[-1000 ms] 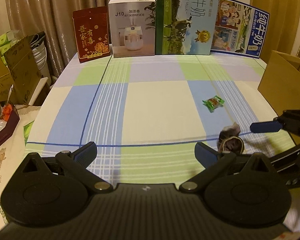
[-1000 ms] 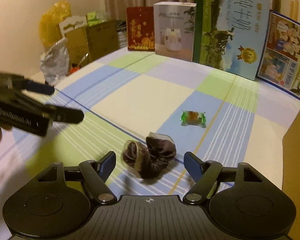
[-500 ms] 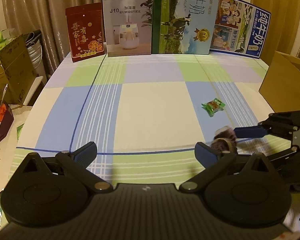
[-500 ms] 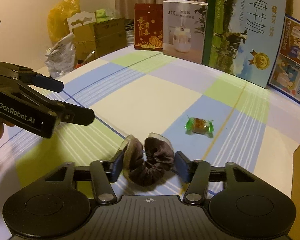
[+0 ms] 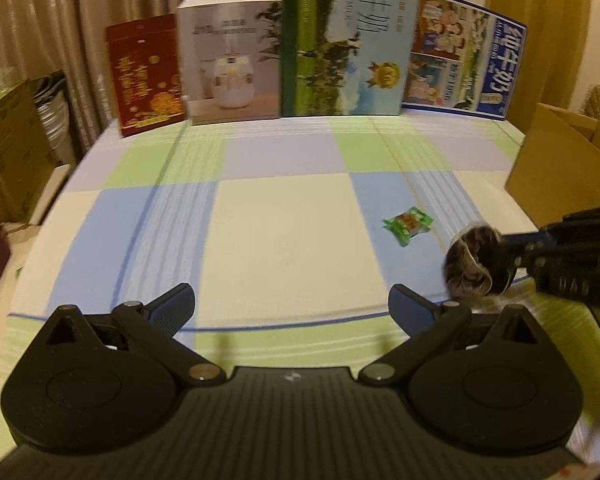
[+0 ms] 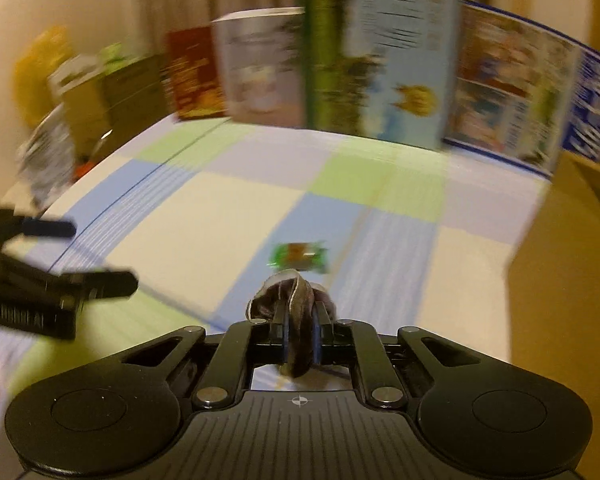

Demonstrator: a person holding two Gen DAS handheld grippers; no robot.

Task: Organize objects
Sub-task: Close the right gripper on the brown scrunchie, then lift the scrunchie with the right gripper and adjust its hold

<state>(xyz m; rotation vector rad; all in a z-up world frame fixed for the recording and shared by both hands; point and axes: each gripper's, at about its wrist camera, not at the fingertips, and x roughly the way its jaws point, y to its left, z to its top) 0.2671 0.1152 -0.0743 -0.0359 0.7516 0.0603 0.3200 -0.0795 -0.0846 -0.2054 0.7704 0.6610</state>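
Left of the right claw [image 6: 300,344], the left claw [image 5: 292,306] hangs with its jaws spread wide and nothing between them, above the checked cloth on the surface [image 5: 284,216]. Between the right claw's fingers sits the dark brown scrunchie [image 6: 294,308]: the jaws have just been closing and now pinch it tight, the fabric bunched up above the pads. Just beyond that claw, a green-wrapped candy [image 6: 299,257] lies on a blue square of the cloth. Farther off stand the red box [image 5: 146,76], the humidifier box [image 5: 230,58] and two milk cartons [image 5: 348,36]. Right of the claw rises a cardboard box [image 6: 560,280].
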